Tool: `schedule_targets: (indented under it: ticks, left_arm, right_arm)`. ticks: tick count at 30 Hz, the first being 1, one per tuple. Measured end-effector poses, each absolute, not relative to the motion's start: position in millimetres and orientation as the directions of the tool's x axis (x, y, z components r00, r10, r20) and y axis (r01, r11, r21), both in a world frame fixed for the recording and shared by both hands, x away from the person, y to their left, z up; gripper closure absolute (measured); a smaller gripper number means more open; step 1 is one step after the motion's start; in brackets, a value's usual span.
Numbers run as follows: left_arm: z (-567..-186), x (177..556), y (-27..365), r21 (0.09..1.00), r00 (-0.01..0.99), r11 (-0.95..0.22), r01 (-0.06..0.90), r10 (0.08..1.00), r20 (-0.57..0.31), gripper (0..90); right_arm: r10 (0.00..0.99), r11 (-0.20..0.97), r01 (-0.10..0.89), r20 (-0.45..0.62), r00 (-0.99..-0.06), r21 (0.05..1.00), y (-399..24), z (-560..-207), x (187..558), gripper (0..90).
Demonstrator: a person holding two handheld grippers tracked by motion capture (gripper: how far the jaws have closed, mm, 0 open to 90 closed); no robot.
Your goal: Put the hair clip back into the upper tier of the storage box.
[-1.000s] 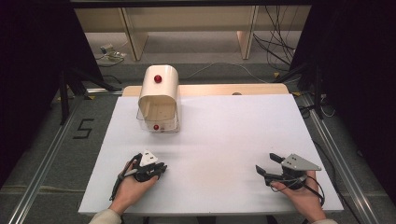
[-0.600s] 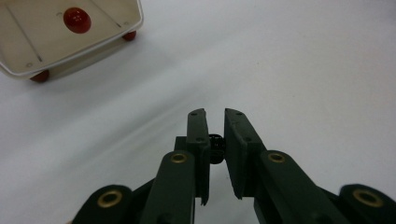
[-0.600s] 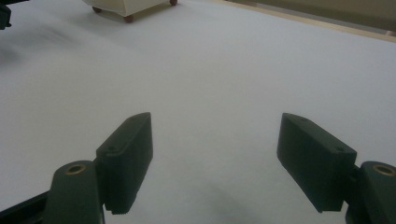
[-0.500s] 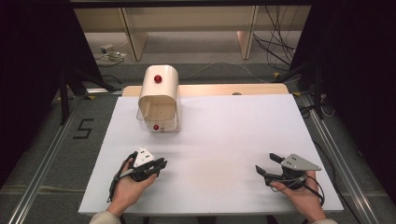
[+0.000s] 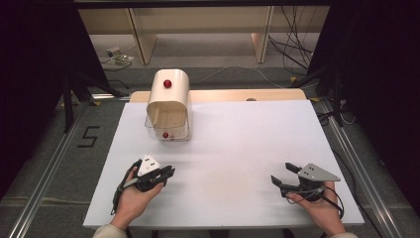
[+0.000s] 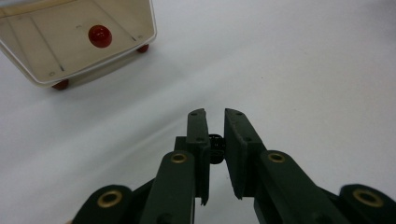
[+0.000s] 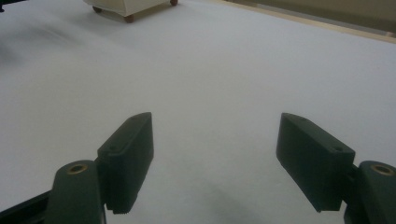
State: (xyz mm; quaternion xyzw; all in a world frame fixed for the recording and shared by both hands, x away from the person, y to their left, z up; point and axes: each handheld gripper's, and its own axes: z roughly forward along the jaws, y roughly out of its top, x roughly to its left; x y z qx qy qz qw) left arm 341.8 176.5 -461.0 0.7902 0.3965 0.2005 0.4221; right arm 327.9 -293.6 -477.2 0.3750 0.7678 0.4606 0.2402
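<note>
While both my hands rest low on the white counter [image 5: 237,148], the cream rounded box with clear plastic front and small red feet [image 5: 168,106] stands at the far left, well apart from both claws. Seen from above, it carries a red knob [image 5: 167,83] on its curved top and a second red ball [image 5: 165,135] low at its front. My left claw [image 5: 168,172] points toward the box with its jaws drawn nearly together, nothing between them. My right claw [image 5: 283,174] lies at the near right, jaws set wide apart and bare. Along my left claw [image 6: 215,116], the box's pale interior [image 6: 70,37] appears with one red ball [image 6: 100,36]; along my right claw [image 7: 215,135], its feet show far off.
</note>
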Motion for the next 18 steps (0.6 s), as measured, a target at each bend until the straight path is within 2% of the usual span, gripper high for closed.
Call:
schedule_targets:
  ticks: [18]
  left_arm:
    - [-445.9, 341.1, 179.8, 0.841, 0.588, -0.307, 0.445, 0.808, -0.016, 80.2]
  right_arm:
    - [0.794, 0.302, 0.354, -0.028, -0.607, 0.885, -292.6, -478.1, 328.5, 28.2]
